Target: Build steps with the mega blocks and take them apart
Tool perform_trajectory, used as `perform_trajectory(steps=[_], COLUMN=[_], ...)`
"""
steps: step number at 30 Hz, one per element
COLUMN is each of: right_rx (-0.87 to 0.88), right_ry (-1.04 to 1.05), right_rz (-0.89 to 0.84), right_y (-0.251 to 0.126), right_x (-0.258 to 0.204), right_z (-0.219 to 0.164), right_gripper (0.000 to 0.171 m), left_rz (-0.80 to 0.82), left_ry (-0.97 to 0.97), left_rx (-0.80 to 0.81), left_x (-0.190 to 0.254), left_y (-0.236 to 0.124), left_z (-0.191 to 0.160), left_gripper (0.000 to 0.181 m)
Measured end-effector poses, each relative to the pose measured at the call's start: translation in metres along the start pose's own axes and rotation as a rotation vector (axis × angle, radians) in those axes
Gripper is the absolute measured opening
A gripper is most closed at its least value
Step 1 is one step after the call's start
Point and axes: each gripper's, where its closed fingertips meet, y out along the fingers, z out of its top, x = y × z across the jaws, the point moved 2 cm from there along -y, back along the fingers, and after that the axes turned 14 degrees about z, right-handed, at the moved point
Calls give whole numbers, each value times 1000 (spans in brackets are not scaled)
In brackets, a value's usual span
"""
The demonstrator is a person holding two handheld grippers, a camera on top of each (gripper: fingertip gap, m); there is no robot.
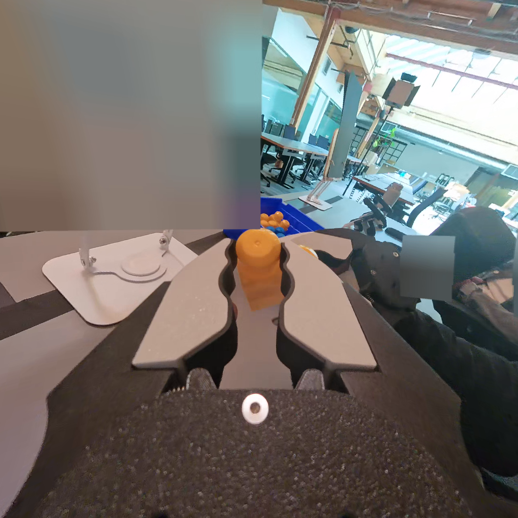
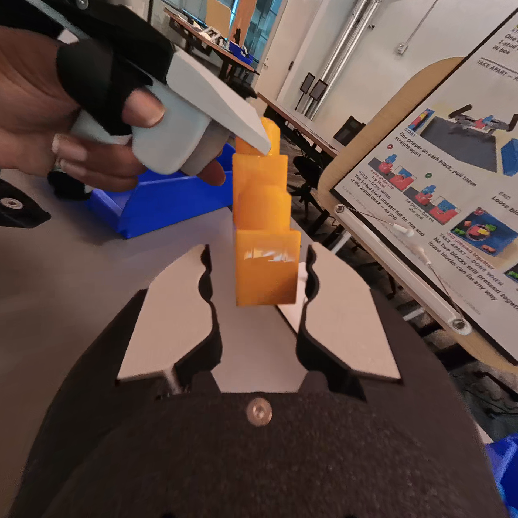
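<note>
While the left gripper (image 1: 258, 269) holds the orange block stack (image 2: 263, 224) clamped by its top above the table (image 2: 84, 266), the right gripper (image 2: 259, 276) has its fingers apart around the bottom block, probably to pull it off.

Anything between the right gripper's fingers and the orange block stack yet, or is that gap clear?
Right wrist view: the right gripper is open, its fingers flanking the orange block stack's lower end. Only bare gaps on either side; no contact visible.
</note>
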Motion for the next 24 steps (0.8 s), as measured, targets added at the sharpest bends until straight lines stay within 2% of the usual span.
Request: perform_trajectory(steps=[4,8,11,17,21,24], right_rx=[-14,-7,-85,-10,41,89], right_ry=[-31,-19,-20,124,170,209], right_rz=[-28,-9,-17,-7,-19,-40], right_y=[-4,-3,-1,-6,-13,-21], right_x=[0,-1,5,18,26,34], right_z=[-1,-1,-24,-42,-38,-35], right_gripper=[43,42,43,42,42,42], left_rz=[-24,-27,-14,47,32,30], left_ry=[8,27,-16,53,59,110], left_rx=[-11,-16,56,98,33,-79], left_x=[6,8,-2,-17,-16,-13], left_y=[2,0,-10,-35,-23,-6], left_z=[-3,-2,15,38,21,-8], left_gripper=[30,30,30,30,30,30])
